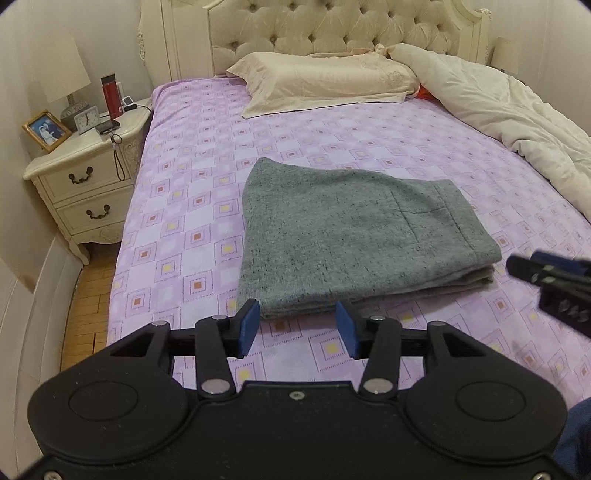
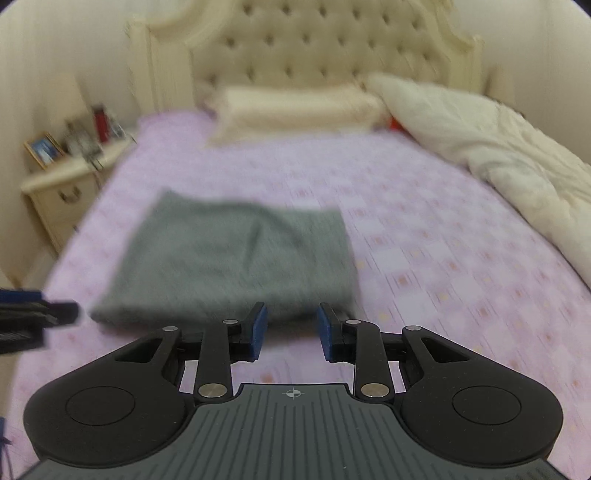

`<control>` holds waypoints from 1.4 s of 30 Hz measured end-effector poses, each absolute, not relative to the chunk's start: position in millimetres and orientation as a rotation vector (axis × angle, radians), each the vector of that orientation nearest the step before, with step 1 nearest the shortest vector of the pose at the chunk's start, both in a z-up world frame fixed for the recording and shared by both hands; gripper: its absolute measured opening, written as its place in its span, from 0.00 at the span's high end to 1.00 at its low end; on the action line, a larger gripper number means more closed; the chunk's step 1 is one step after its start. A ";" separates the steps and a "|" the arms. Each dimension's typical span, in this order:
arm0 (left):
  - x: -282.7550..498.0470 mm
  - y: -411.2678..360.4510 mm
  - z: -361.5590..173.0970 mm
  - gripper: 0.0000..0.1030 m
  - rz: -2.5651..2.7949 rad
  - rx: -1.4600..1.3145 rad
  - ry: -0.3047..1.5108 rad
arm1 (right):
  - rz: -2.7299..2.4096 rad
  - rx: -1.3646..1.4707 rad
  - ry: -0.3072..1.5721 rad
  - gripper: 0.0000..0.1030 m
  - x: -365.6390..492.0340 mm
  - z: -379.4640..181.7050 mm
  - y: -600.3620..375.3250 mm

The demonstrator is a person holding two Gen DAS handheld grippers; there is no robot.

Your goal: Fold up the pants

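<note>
Your left gripper (image 1: 297, 328) hangs above the near edge of the bed with its blue pads (image 1: 248, 328) spread apart and nothing between them, and your right gripper (image 2: 291, 330) beside it does the same, jaws parted and empty over the sheet. Just past both sets of fingertips lie the grey pants (image 1: 354, 236), folded into a thick, squarish stack with several layers showing at the near edge; they rest flat on the lilac sheet (image 1: 207, 206), printed with small squares, towards the near half of the bed and clear of either gripper. In the right wrist view the pants (image 2: 229, 258) sit left of centre, though that picture is smeared by motion. No container on the bed holds anything; the only storage in sight is the cream nightstand (image 1: 85, 184) to the left, its two drawers closed. On its top stand a framed photo (image 1: 46, 129), a small clock (image 1: 86, 119), a lamp (image 1: 68, 77) and a red flask (image 1: 110, 96). Farther back, a cream pillow (image 1: 325, 83) lies against the tufted headboard (image 1: 332, 26), and a pale duvet (image 1: 517, 114) is heaped along the right side. Wooden flooring (image 1: 88, 295) shows between bed and wall.
</note>
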State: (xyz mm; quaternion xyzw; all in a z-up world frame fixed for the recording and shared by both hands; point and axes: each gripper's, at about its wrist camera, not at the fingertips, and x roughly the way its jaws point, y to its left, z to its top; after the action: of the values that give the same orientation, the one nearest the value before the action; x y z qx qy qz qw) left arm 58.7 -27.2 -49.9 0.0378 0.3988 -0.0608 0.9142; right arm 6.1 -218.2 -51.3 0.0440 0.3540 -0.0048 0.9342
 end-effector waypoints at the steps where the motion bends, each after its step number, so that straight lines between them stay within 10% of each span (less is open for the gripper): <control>1: 57.5 -26.6 -49.6 0.45 -0.123 0.070 0.827 | -0.005 0.092 0.705 0.73 4.1 -52.0 -217.9; 42: 44.9 -19.2 -55.9 0.44 -0.087 0.076 0.815 | 0.058 0.152 0.600 0.73 -9.7 -50.2 -219.8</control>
State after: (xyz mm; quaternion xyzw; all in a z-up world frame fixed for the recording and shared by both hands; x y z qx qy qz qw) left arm 44.9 -19.2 -55.9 0.0370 0.3961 -0.0423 0.9165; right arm -9.7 -219.8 -50.2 0.0750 0.2953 0.0284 0.9520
